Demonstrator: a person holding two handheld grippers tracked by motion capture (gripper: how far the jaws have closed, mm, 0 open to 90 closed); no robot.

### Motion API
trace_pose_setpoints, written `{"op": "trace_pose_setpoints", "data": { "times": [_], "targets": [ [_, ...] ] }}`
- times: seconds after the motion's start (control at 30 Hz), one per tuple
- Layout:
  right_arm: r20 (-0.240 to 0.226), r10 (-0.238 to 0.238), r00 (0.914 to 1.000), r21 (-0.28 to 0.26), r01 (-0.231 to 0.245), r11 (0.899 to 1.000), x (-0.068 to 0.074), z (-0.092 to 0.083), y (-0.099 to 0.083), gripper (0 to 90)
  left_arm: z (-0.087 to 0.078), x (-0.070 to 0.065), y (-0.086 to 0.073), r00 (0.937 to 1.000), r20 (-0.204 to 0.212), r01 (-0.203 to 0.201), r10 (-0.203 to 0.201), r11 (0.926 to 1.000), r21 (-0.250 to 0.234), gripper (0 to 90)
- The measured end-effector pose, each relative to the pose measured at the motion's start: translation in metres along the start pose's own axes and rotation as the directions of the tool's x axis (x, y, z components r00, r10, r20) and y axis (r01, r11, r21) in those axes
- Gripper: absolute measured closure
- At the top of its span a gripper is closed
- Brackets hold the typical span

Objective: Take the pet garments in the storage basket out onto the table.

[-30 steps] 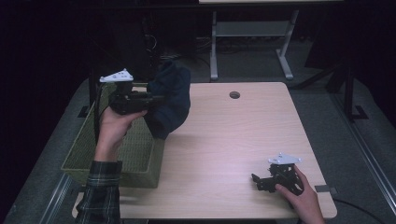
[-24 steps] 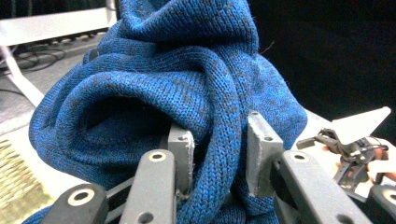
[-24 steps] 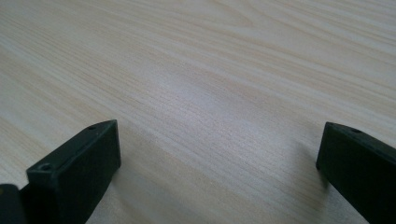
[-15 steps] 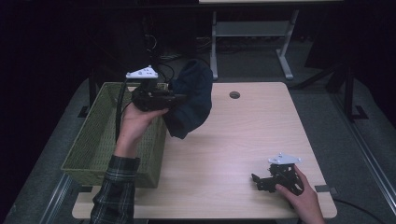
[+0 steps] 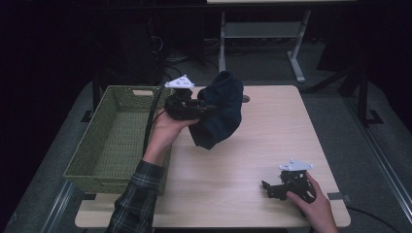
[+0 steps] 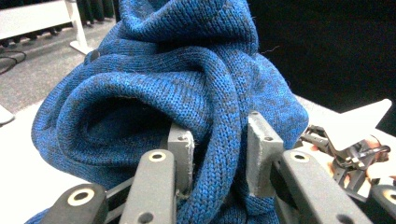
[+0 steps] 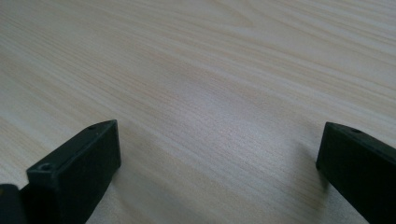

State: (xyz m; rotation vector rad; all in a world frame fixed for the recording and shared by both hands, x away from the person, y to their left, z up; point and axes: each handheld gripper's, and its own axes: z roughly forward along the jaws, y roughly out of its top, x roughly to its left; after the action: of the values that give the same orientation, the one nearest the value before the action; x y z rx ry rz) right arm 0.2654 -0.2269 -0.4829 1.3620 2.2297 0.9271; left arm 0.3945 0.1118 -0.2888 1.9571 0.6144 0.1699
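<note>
Left gripper [image 5: 206,109] is clamped on a fold of the blue knit garment [image 5: 219,115], which hangs above the table [image 5: 272,131], just right of the green basket [image 5: 116,141]. Its bulk droops below and beyond the jaws (long axis roughly vertical). Right gripper [image 5: 270,188] rests on the table, spread wide, well apart, holding nothing.

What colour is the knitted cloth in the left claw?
Blue with darker flecks, clearest in the left gripper view.
</note>
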Motion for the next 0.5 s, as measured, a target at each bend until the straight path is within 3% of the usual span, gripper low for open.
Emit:
{"op": "trace_pose_setpoints", "data": {
  "times": [0.5],
  "targets": [
    [0.0,-0.002,1.0,-0.002,0.002,1.0,0.0,0.0,0.0,0.0,0.071,-0.018,-0.015,0.9992,0.035,-0.02,0.018,0.9968,0.078,67.5]
  ]
}}
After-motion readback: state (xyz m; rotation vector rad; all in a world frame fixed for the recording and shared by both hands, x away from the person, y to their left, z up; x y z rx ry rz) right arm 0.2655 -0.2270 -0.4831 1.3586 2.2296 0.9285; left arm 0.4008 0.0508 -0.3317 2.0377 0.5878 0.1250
